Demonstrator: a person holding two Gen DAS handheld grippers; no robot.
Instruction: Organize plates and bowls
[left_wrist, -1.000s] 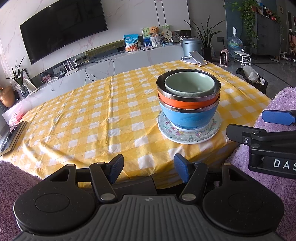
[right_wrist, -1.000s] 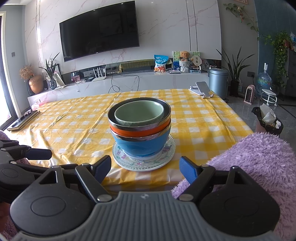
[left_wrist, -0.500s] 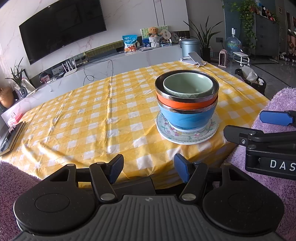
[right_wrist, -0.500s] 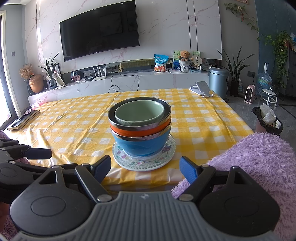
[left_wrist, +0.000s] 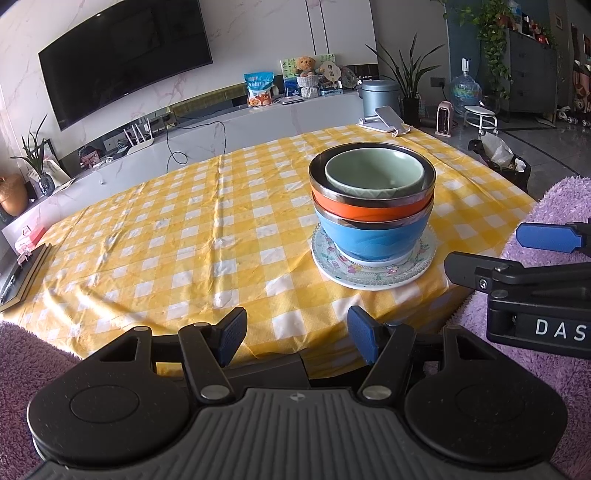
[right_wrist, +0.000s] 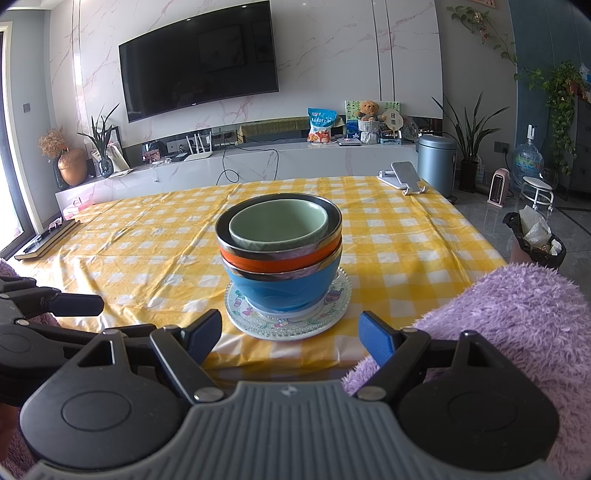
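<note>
on the tablecloth (right_wrist: 388, 236), same bowl stack (right_wrist: 279, 251), unmoved since earlier

Yellow checked tablecloth (right_wrist: 388, 236), phone on a stand (right_wrist: 404, 176) at its far corner, wall television (right_wrist: 199, 59), grey bin (right_wrist: 436, 162) beyond

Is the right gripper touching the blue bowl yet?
Apart. The right wrist view shows the right gripper open at the table's near edge, with tablecloth and the patterned plate between its pads and the blue bowl.
</note>
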